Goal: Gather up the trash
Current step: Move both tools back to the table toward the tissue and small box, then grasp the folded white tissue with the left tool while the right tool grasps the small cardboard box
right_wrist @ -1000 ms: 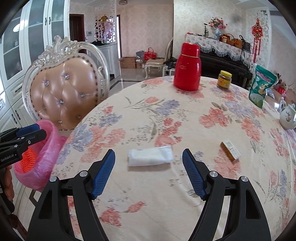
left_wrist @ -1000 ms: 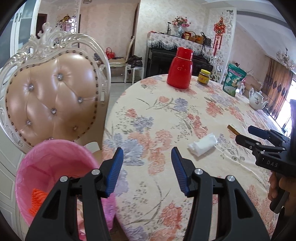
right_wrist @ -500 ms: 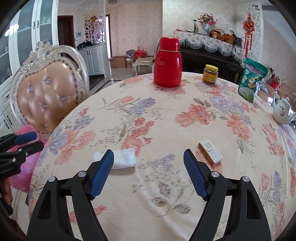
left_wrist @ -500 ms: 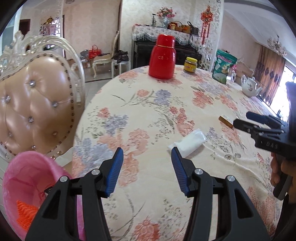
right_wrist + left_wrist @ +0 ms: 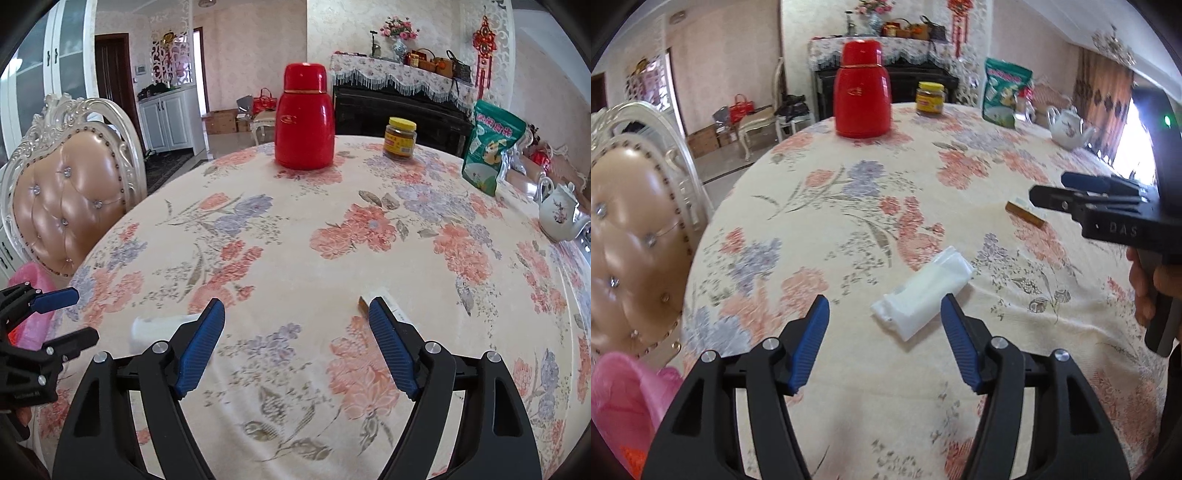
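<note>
A white plastic wrapper (image 5: 923, 291) lies on the floral tablecloth (image 5: 849, 192). My left gripper (image 5: 884, 312) is open and empty just in front of it, the wrapper's near end between the fingertips. In the right wrist view the wrapper (image 5: 159, 326) is partly hidden behind my left finger. A small brown and white box (image 5: 1025, 214) lies further right; in the right wrist view the box (image 5: 384, 301) sits just behind my right fingertip. My right gripper (image 5: 295, 314) is open and empty above the cloth. A pink-lined bin (image 5: 624, 402) stands off the table's left edge.
A red thermos (image 5: 304, 118), a yellow-lidded jar (image 5: 400, 143), a green snack bag (image 5: 491, 147) and a white teapot (image 5: 561, 216) stand at the far side of the table. A padded chair (image 5: 70, 199) stands at the left by the bin.
My left gripper has swung right from the bin to the wrapper. My right gripper has moved right, away from the wrapper and toward the small box.
</note>
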